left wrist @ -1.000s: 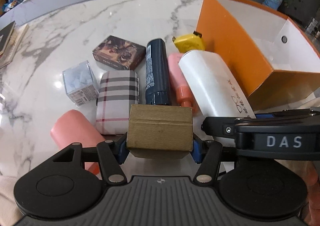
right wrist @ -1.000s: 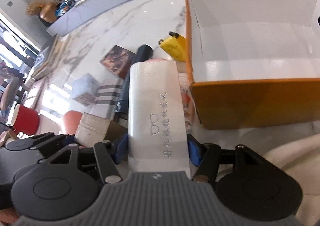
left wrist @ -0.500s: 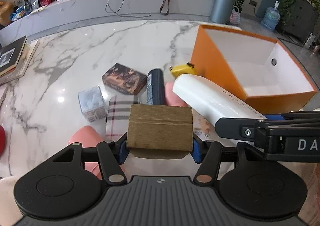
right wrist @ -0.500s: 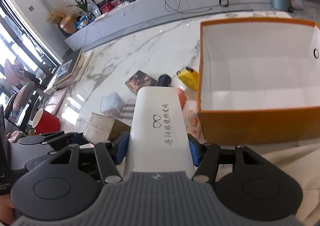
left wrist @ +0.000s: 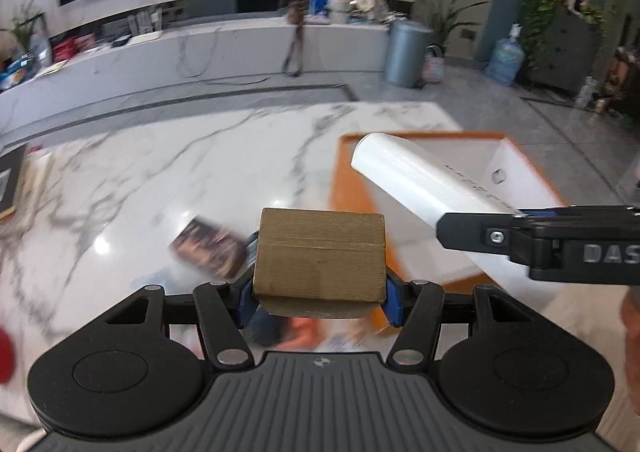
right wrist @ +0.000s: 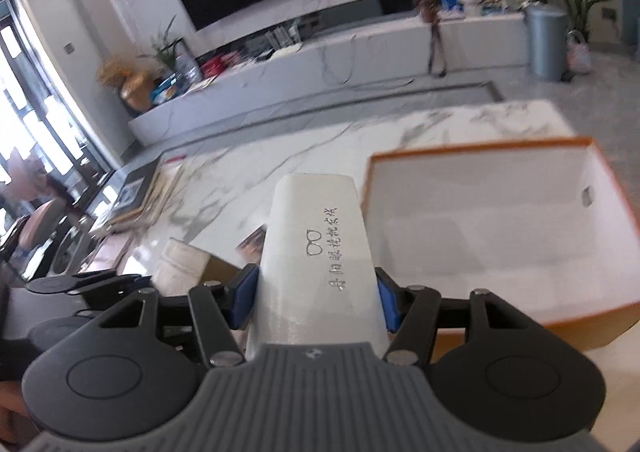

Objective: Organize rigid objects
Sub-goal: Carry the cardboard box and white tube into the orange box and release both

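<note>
My left gripper [left wrist: 320, 292] is shut on a brown cardboard box [left wrist: 320, 252], its blue pads pressing both sides, and holds it up above the marble table [left wrist: 160, 191]. In the right wrist view, my right gripper [right wrist: 316, 300] is shut on a long white glasses case [right wrist: 316, 248] with printed characters. From the left wrist view that case [left wrist: 416, 183] sticks out over the open orange box [left wrist: 344, 179], which has a white inside [right wrist: 480, 228]. The brown box [right wrist: 180, 264] hangs to the left of the case.
A dark patterned box [left wrist: 208, 248] lies blurred on the table below the brown box. Other items under the grippers are mostly hidden. Books [right wrist: 140, 191] sit at the table's left edge, and a red object [left wrist: 4, 356] shows at the far left.
Both grippers have risen and tilted up with their loads. The pile of items on the table has slid down, mostly out of view. The glasses case now reaches over the orange box.
</note>
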### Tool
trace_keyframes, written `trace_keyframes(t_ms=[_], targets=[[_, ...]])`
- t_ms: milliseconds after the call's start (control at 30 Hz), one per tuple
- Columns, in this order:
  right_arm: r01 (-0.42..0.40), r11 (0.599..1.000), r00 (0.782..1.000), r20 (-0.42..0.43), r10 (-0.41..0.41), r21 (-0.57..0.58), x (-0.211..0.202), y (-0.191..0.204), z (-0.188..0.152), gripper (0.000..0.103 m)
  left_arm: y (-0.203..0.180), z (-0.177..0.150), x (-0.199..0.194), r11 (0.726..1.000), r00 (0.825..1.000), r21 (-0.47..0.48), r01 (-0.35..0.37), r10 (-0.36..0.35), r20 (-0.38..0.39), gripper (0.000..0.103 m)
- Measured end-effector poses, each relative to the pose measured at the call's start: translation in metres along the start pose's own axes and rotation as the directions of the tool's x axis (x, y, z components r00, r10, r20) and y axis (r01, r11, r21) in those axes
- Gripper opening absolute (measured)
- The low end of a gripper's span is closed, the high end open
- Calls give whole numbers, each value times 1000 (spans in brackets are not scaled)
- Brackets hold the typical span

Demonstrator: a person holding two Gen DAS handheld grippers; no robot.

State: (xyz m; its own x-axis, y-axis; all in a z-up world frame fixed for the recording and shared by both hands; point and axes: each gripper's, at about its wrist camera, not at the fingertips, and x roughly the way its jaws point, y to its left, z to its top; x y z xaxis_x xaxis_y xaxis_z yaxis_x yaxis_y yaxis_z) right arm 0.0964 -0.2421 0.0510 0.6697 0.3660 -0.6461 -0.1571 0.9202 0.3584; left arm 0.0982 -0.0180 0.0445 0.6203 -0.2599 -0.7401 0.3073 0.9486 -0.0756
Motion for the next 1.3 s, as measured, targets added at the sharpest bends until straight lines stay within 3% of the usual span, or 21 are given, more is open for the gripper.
trace_keyframes(t_ms=[133,233,433,567,633,967,1300], targets=[[77,997,997,30,-78,11,-9,-29,18,60,-25,27,14,996,997,40,75,-75,2,68],[124,992,992,27,-124,15,-10,-50,25,60,-48,37,33,988,996,124,90,-90,-7,68],[191,981,980,-64,-188,45,16,-95,28,60,-83,45,84,953,990,270,137,-118,-83,68],[204,977,973,-120,-196,57,35,-117,27,60,-100,41,115,893,987,428,141,-92,-132,68],[207,977,969,-145,-198,54,47,-125,28,60,-105,40,130,850,984,503,156,-87,-158,68],[189,981,957,-232,-174,44,95,-133,34,60,-117,35,183,678,978,717,164,-14,-210,68],[194,980,934,-313,-175,30,127,-136,33,60,-123,23,214,597,970,796,106,115,-216,68]])
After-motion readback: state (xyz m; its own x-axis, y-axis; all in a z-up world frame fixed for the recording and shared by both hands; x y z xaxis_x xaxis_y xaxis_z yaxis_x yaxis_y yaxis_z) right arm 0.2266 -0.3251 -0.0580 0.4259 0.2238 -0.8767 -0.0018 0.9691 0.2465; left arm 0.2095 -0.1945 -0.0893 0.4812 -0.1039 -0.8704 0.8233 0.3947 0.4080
